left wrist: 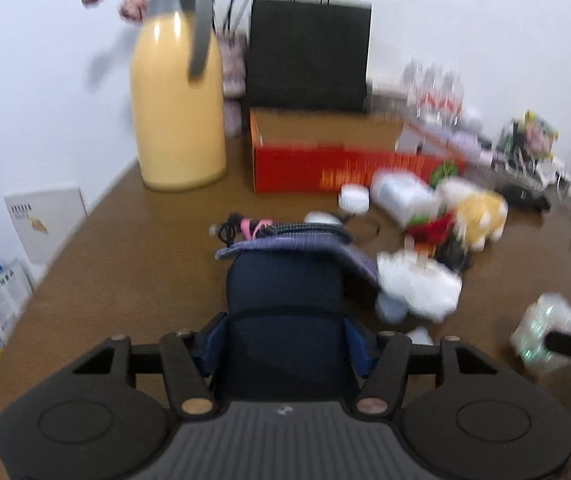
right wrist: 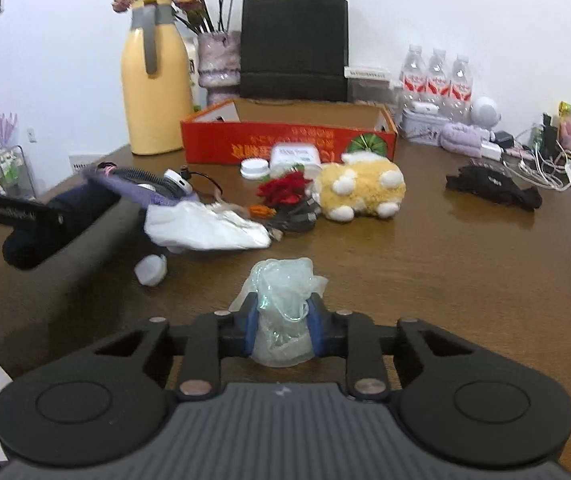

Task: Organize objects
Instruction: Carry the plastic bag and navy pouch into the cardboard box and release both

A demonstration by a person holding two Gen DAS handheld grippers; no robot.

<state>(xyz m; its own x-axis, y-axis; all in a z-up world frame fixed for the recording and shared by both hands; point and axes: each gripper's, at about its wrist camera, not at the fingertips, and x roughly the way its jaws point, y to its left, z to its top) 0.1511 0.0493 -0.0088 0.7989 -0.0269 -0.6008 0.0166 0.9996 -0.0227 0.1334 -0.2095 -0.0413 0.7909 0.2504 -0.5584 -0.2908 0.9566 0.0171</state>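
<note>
Plastic (right wrist: pixel 283 300) is pinched in the right tongs (right wrist: pixel 282 330) above the counter (right wrist: pixel 445 248), a dark pouch (left wrist: pixel 285 312) is squeezed in the left tongs (left wrist: pixel 285 344), and both should be moved slowly to the red box (right wrist: pixel 289 146).

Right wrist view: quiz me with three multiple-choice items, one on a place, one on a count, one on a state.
1. Where is the plush toy?
A. in the box
B. in front of the box
C. on the bag

2. How many water bottles stand at the wall?
A. one
B. three
C. five

3. The right tool is
A. empty
B. shut on a plastic wad
C. holding the thermos

B: it lies on the table before the red box.
B: three caps show.
B: both pads press the plastic wad.
</note>
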